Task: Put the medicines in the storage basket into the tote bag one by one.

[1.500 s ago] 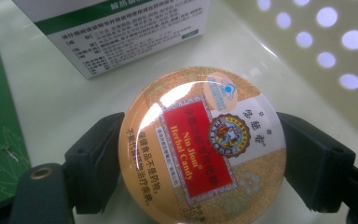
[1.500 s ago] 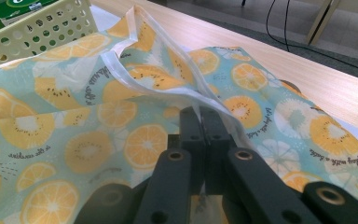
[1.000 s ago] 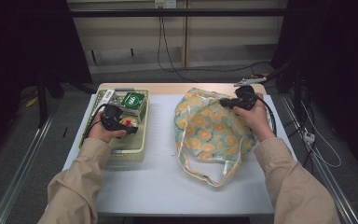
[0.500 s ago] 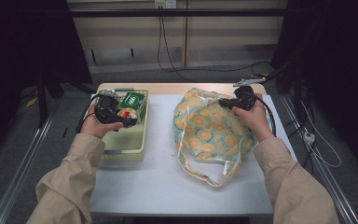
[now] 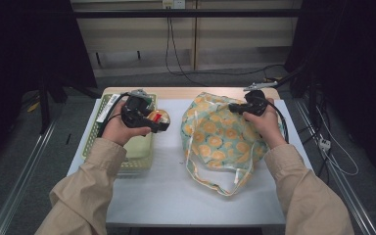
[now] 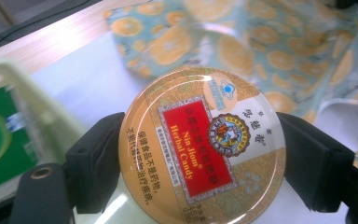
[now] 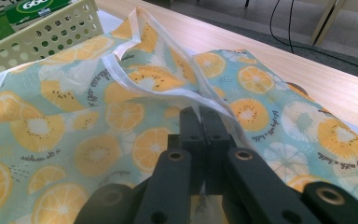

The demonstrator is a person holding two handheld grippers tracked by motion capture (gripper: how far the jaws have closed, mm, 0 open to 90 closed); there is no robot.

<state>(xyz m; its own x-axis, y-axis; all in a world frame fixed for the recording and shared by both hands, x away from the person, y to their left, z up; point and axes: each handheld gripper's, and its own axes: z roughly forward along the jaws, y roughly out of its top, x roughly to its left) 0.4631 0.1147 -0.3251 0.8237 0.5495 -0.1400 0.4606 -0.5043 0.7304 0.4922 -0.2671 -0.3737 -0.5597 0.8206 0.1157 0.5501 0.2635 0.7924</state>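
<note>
A: What lies around the left gripper (image 5: 162, 126)?
B: A pale green perforated plastic basket (image 5: 139, 164) beneath it, holding a green carton (image 6: 0, 144); the teal orange-slice-print fabric bag (image 5: 220, 137) lies beyond its 2 jaws.
A: And its load?
B: A round, glossy orange candy tin (image 6: 203, 151) with a red label, clamped between both jaws.
A: The right gripper (image 7: 204, 122)?
B: Pinched on the bag's white-edged rim.

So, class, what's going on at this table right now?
A person works two hand-held grippers. The left gripper clamps a round orange candy tin, held above the gap between the pale green plastic basket and the orange-slice-print fabric bag. The right gripper pinches the bag's white-trimmed rim. The tin isn't in the bag yet.
</note>
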